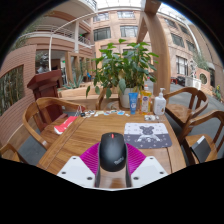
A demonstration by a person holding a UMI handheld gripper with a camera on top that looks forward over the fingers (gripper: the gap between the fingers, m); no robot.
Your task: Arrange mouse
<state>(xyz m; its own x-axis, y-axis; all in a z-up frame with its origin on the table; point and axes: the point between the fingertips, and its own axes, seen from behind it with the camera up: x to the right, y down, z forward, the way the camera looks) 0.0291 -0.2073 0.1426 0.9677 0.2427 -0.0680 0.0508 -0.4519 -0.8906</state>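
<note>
I see the black mouse (113,152) clenched between my tool's (113,160) magenta pads (93,158), held just above the wooden worktop (95,135). Beyond it lies a patterned mat (148,135), then bottles (147,101) and a potted plant (122,65).

You look across a wooden table (75,135) set in a courtyard ringed by a tall brick building (120,25) with rows of windows and balconies. Daylight falls evenly from the open sky above. Wooden chairs (40,112) with curved backs stand at the table's left side, and more chairs (195,105) at its right. Beyond the far end of the table, a leafy potted plant (125,65) rises in front of a thick wooden post (160,45). A dark red lectern-like stand (45,82) sits off to your left.
</note>
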